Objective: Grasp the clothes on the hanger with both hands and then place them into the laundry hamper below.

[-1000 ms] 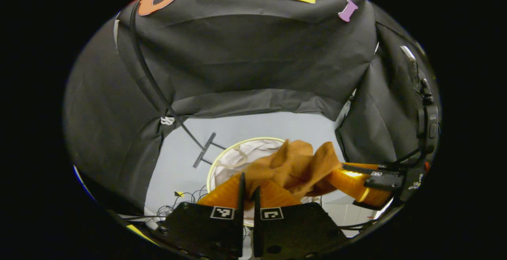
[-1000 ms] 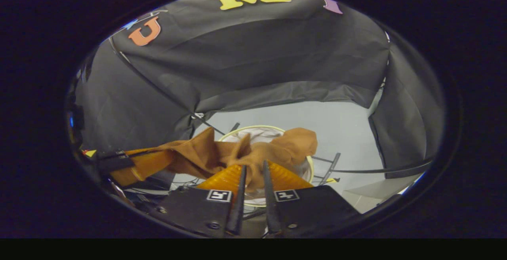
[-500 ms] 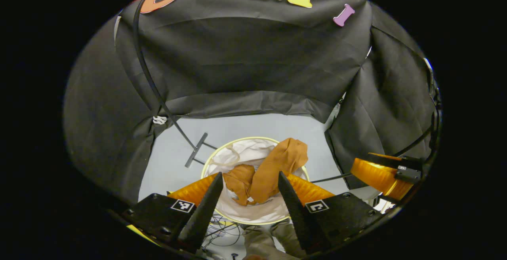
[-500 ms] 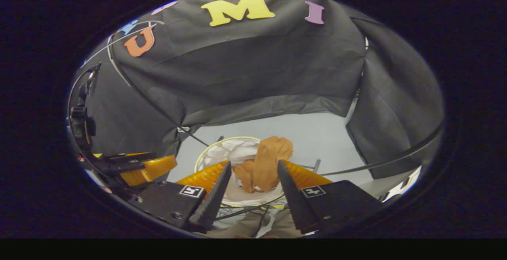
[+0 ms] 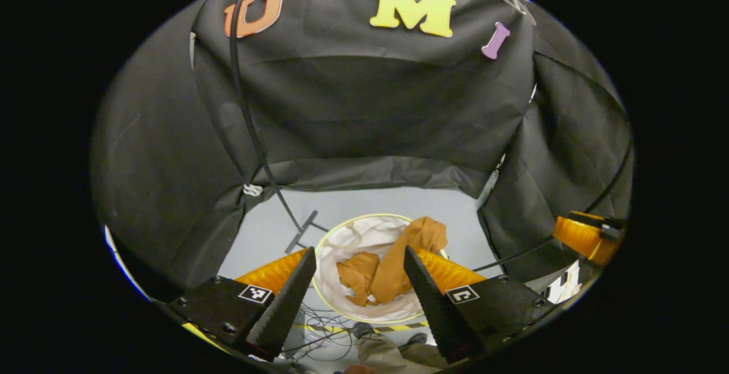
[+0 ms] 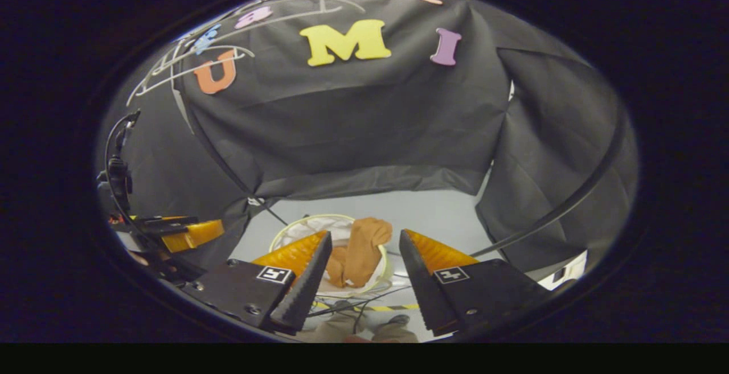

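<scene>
Left gripper (image 5: 356, 274): seen at the bottom of the left gripper view with its fingers spread wide; nothing is held between them.
Right gripper (image 6: 361, 260): likewise spread apart and empty in the right gripper view; in the left gripper view it is also seen far off at the right edge (image 5: 586, 234).
Shoes and trouser legs (image 5: 393, 348): a person's legs are seen just below the fingers, on the near side of the hamper.
Cables (image 5: 322, 328): loose wires are seen on the floor against the hamper's near rim; they could be snagged if either gripper were lowered there.
Laundry hamper (image 5: 327, 237): a round, pale-rimmed hamper with a white liner, standing on the grey floor below both grippers.
Clothes (image 5: 393, 266): an orange-brown garment lies crumpled inside the hamper, one fold draped up against the far right part of the rim; whether any of it hangs outside cannot be told.
Handling: the cloth is judged light, soft and limp, not fragile; it would sag and bunch wherever it is pinched. If it had to be tucked in, the raised fold (image 5: 424, 234) near the rim is judged the easiest place to be taken hold of.
Task state: the placing is judged done or nearly done.
Black rod and foot (image 5: 302, 231): a thin stand leg rests on the floor just beyond the hamper's left side, clear of the garment.
Hanger (image 6: 188, 64): a pale wire shape is seen high against the booth cloth, well apart from the hamper.
</scene>
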A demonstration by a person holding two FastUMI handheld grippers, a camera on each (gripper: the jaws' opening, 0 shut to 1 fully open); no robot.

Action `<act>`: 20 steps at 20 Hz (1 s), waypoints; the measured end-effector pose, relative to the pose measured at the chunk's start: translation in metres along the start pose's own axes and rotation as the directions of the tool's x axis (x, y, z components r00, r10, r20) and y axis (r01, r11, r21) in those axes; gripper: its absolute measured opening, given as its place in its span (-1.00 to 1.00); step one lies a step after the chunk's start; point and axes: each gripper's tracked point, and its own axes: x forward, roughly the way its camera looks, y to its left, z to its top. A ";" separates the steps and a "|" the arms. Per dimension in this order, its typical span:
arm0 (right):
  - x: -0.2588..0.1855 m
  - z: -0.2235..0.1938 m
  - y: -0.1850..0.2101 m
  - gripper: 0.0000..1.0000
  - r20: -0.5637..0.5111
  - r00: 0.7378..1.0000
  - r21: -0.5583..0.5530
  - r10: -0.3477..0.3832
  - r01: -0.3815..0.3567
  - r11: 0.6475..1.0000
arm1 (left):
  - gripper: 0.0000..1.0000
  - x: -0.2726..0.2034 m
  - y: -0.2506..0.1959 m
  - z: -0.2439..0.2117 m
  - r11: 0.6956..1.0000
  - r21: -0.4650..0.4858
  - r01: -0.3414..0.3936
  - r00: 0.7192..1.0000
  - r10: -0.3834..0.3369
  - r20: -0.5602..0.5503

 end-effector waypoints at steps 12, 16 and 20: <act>-0.253 0.114 -0.030 0.89 0.536 0.823 -0.124 0.189 -0.145 0.982 | 0.75 -0.250 -0.057 0.131 0.998 0.017 -0.054 0.739 0.028 0.673; -0.314 0.132 -0.033 1.00 0.635 0.735 -0.188 0.237 -0.151 0.971 | 0.90 -0.273 -0.057 0.139 0.998 0.014 -0.058 0.686 0.030 0.727; -0.365 0.140 -0.047 1.00 0.713 0.660 -0.212 0.236 -0.119 0.970 | 1.00 -0.315 -0.052 0.150 0.996 0.023 -0.081 0.609 0.032 0.792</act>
